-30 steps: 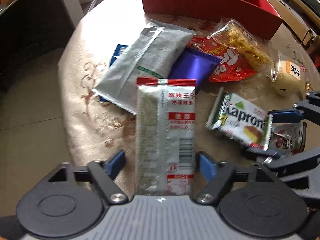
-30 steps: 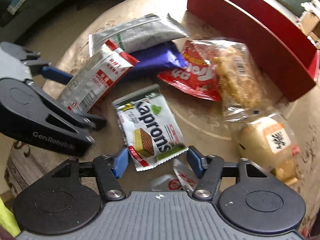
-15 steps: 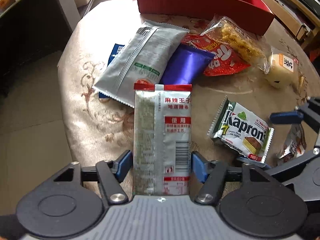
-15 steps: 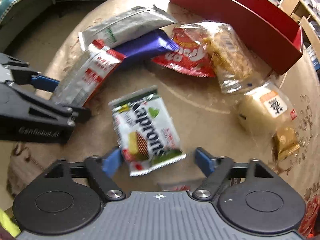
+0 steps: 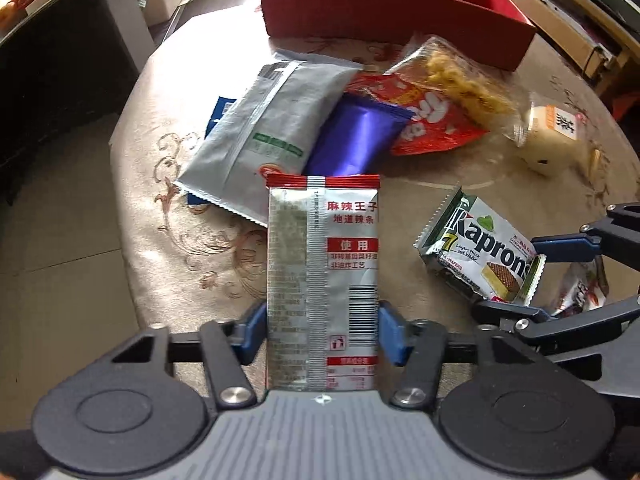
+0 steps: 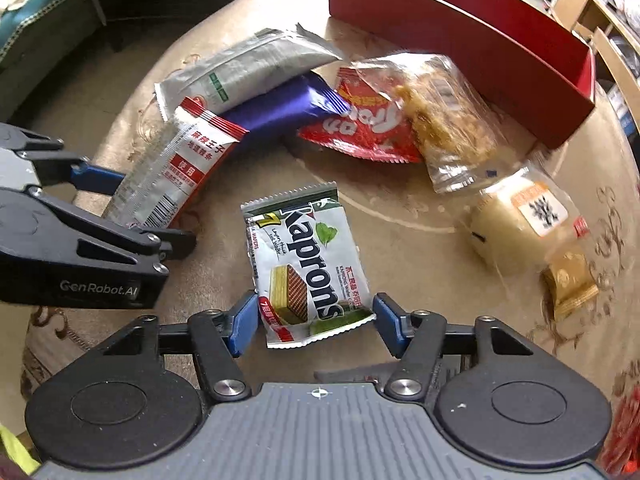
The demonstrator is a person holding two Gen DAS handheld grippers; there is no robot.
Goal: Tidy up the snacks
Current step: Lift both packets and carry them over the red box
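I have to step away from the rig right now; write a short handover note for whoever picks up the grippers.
Left gripper: jaws closing, pads against the silver spicy-strip packet.
Right gripper: jaws closing around the Kaprons wafer pack, pads about at its edges.
Red box at the table's far side; no snacks visible in it.
Left: both packets plus the pile, grey, purple, red, clear bags, bun.

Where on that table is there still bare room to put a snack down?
Bare cloth lies between the Kaprons wafer pack and the pale bun, and along the table's left edge. The pile by the red box is crowded.
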